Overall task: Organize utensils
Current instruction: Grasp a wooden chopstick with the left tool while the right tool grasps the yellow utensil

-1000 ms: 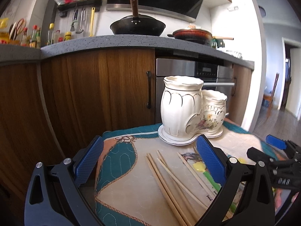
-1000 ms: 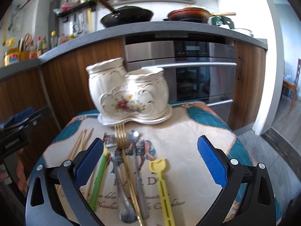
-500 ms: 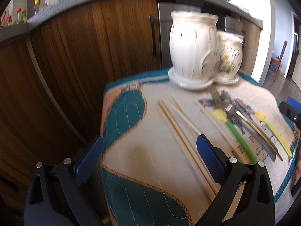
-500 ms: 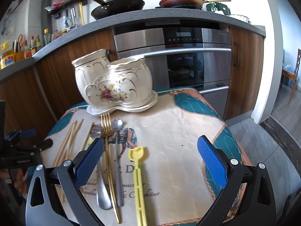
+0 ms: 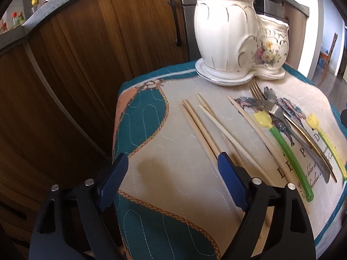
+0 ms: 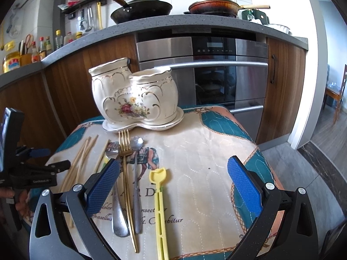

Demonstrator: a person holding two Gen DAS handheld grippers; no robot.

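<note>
Cutlery spread before the holder
Left gripper (image 5: 173, 171), jaws just narrowing yet apart and empty, hangs over the chopsticks (image 5: 200, 129); right gripper (image 6: 173, 178) gapes empty (holder (image 6: 134, 97) far).

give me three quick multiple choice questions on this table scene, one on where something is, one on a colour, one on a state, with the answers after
1. Where does the ceramic holder stand?
A. at the far edge of the mat, beyond the utensils
B. on the kitchen counter
C. on the floor

2. What colour is the fork lying between the spoons?
A. red
B. gold
C. black

3. What is the left gripper doing?
A. clamped on a spoon
B. open, with nothing held
C. holding the holder

Answers:
1 A, it sits on its saucer at the back of the mat, with the fork tines pointing at it.
2 B, the fork shines gold beside the silver spoons.
3 B, its blue pads stand apart over bare mat, beside the chopsticks; the jaws have just been closing.
</note>
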